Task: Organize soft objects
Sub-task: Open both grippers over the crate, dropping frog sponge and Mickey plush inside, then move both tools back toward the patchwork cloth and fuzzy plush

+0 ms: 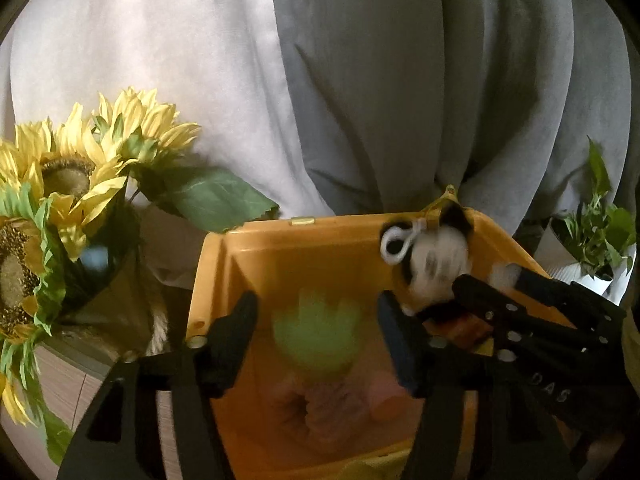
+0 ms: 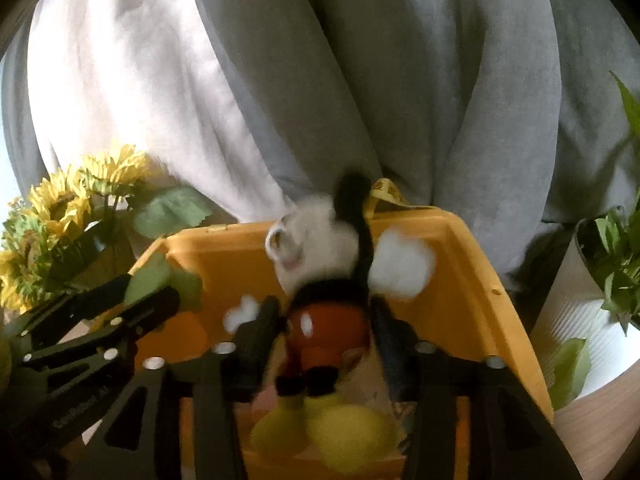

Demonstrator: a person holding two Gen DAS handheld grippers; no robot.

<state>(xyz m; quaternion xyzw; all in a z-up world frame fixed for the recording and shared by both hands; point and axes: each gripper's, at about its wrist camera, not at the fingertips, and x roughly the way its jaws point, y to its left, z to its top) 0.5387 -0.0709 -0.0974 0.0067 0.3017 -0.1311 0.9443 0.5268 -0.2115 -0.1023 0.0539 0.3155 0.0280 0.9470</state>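
Observation:
An orange plastic bin (image 1: 280, 240) stands open below both grippers. My left gripper (image 1: 316, 336) is open over it. A blurred pale green soft toy (image 1: 316, 332) hangs between its fingers without touching the pads, and a pink soft thing (image 1: 320, 408) lies on the bin floor beneath. My right gripper (image 2: 326, 340) is open too. A black, white and red mouse plush (image 2: 328, 320) with yellow feet sits upright and blurred between its fingers, over the bin (image 2: 460, 248). I cannot make out any pad contact. In the left wrist view the same plush (image 1: 436, 264) shows at the bin's right.
A bunch of artificial sunflowers (image 1: 68, 168) stands just left of the bin. A leafy plant in a white ribbed pot (image 2: 592, 320) stands to its right on a wooden surface (image 2: 600, 420). Grey and white curtains (image 1: 400, 80) hang close behind.

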